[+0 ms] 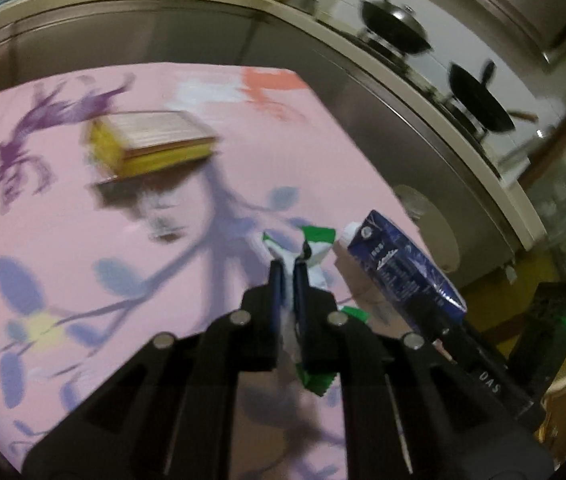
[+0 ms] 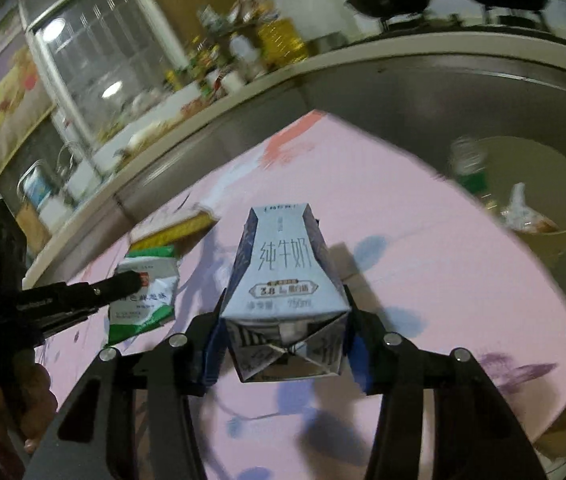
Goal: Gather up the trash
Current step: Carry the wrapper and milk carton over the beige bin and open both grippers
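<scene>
1. Two pieces of trash are held, one in each gripper, both above a pink tablecloth (image 1: 83, 240) printed with purple and blue flowers.
2. In the left wrist view, the left gripper (image 1: 289, 264) is clenched on a green-and-white wrapper (image 1: 315, 240). The thin packet is pinched between the two nearly touching fingers, its crumpled top poking out past the fingertips and its lower corner hanging below the jaws.
3. In the right wrist view the same wrapper (image 2: 143, 296) hangs from the tip of the left gripper (image 2: 133, 278), which reaches in from the left edge, with a hand (image 2: 23, 404) below on its handle.
4. The right gripper (image 2: 283, 312) grasps a blue-and-white milk carton (image 2: 283, 280). The carton sits squarely between the two fingers, its folded bottom facing the camera and its top pointing away, and both pads press its sides.
5. From the left wrist, the milk carton (image 1: 407, 276) appears just to the right of the wrapper, tilted.
6. A yellow box (image 1: 151, 144) lies on the cloth farther back, well apart from both grippers, blurred.
7. A round beige bin (image 2: 555, 200) stands beyond the table's right edge, with some trash already inside.
</scene>
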Motion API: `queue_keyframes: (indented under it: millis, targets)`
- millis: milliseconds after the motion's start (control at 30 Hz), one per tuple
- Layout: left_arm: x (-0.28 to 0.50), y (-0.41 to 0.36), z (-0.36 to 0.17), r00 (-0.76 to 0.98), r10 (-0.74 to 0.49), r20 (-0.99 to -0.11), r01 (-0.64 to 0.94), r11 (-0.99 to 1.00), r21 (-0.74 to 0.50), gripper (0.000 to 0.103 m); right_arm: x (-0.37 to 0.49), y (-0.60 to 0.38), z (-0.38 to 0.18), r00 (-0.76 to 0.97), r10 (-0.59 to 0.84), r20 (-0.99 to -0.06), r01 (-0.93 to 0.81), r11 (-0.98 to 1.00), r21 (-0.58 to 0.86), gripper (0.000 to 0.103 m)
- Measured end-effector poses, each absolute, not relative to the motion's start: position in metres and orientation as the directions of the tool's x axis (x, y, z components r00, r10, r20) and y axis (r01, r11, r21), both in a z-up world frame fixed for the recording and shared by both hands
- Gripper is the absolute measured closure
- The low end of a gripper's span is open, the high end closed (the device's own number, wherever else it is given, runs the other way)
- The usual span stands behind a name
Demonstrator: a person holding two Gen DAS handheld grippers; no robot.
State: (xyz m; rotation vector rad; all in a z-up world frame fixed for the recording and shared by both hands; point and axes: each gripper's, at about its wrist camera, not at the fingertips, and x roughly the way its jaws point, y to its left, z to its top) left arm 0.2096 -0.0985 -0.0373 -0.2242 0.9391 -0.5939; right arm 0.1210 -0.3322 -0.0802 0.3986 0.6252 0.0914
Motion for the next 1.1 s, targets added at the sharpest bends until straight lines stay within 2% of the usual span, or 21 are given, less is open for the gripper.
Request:
queue_keyframes:
  millis: [100,233,533,767,1100]
  targets:
    - [0.213,-0.143,-0.033,0.409,-0.586,-0.699,0.442,0.798,-0.41,0.096,0.116,-0.354,-0.082,0.822,0.174,-0.542,0.068,0.915,0.398,0.055]
    - [0.218,-0.197,-0.029,0.362,-0.597,-0.715,0.515,0.768,-0.381,0.096,0.105,-0.398,-0.086,0.841,0.17,-0.515,0.123,0.865,0.486,0.055]
    - [0.22,-0.307,-0.016,0.276,-0.639,-0.718,0.643,0.678,-0.356,0.096,0.071,-0.486,-0.078,0.901,0.008,-0.435,0.251,0.805,0.537,0.055]
    - [0.231,-0.401,-0.02,0.239,-0.642,-0.728,0.711,0.627,-0.319,0.096,0.09,-0.539,-0.093,0.891,-0.065,-0.449,0.332,0.768,0.547,0.055]
    - [0.27,-0.471,-0.044,0.282,-0.577,-0.766,0.734,0.644,-0.215,0.096,0.133,-0.583,-0.112,0.87,-0.109,-0.48,0.387,0.754,0.531,0.055]
